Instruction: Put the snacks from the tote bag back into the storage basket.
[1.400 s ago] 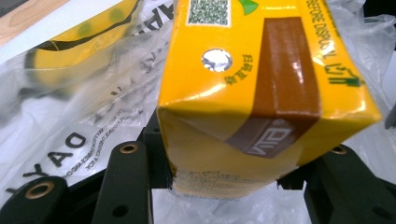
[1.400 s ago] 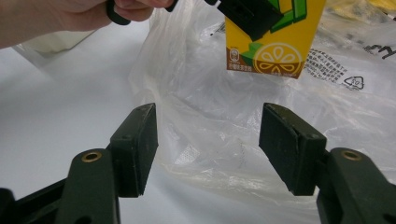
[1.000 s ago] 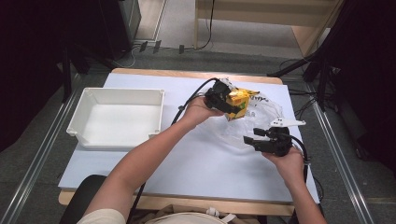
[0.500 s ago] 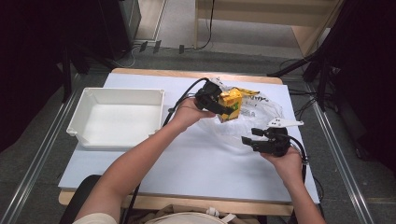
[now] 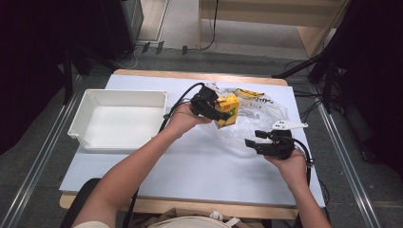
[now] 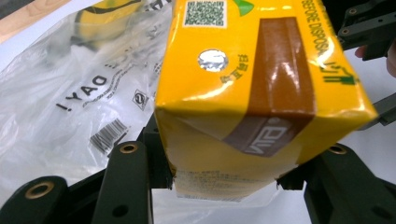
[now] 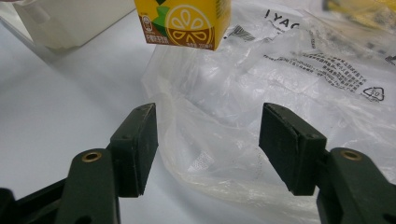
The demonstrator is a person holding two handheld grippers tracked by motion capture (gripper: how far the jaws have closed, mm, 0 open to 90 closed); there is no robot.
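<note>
A yellow drink carton hangs above the table, with my left gripper shut on its base. Beneath it lies a crumpled clear plastic bag with black print. My right gripper stands open at the bag's near edge, nothing between its jaws. A yellow item shows at the bag's far end.
A white tray, nothing in it, stands at the left of the table on a white sheet. The table's wooden edge runs along the back. Cables lie on the floor beyond.
My left gripper has drawn the carton left and toward me, away from the bag. The right gripper has stayed at the bag's edge.
</note>
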